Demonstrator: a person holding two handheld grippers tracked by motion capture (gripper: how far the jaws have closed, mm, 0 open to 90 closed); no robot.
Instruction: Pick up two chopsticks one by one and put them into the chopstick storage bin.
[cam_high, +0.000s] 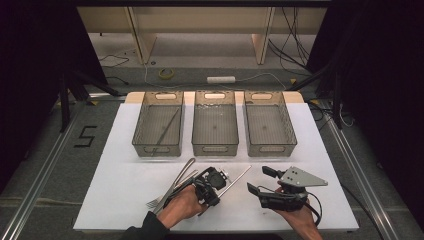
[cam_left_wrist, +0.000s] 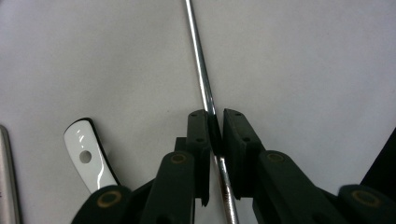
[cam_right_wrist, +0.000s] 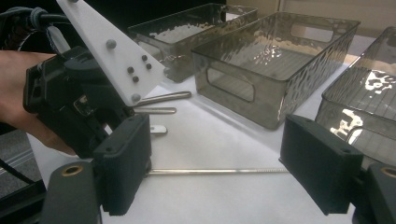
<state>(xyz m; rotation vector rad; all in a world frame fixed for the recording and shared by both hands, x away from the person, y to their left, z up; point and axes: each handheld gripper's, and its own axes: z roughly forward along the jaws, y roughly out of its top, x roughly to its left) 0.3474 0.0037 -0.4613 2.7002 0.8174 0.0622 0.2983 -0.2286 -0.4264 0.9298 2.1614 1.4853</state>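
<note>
Left tongs (cam_left_wrist: 215, 140) are pinched on a thin, shiny metal rod (cam_left_wrist: 201, 70) that lies flat on the white surface (cam_left_wrist: 317, 70); in the left gripper view the rod runs straight up between the two black jaws and on past them. From above, these tongs (cam_high: 223, 176) sit near the front middle of the surface (cam_high: 125, 175), with the rod (cam_high: 239, 178) slanting away to the right and back. Just left of them lies a small cluster of silver metal cutlery (cam_high: 172, 187), a fork's tines showing at its near end, and a glossy white handle end with a hole (cam_left_wrist: 86, 156) rests close beside the left jaw.

Right tongs (cam_right_wrist: 217, 175) are spread wide, holding nothing, held above the surface with the rod (cam_right_wrist: 219, 171) lying crosswise beyond them. From above they (cam_high: 260, 180) hover to the right of the rod.

Three smoky translucent plastic bins (cam_high: 214, 125) stand in a row at the back; the left one holds a thin metal stick (cam_high: 166, 131).
</note>
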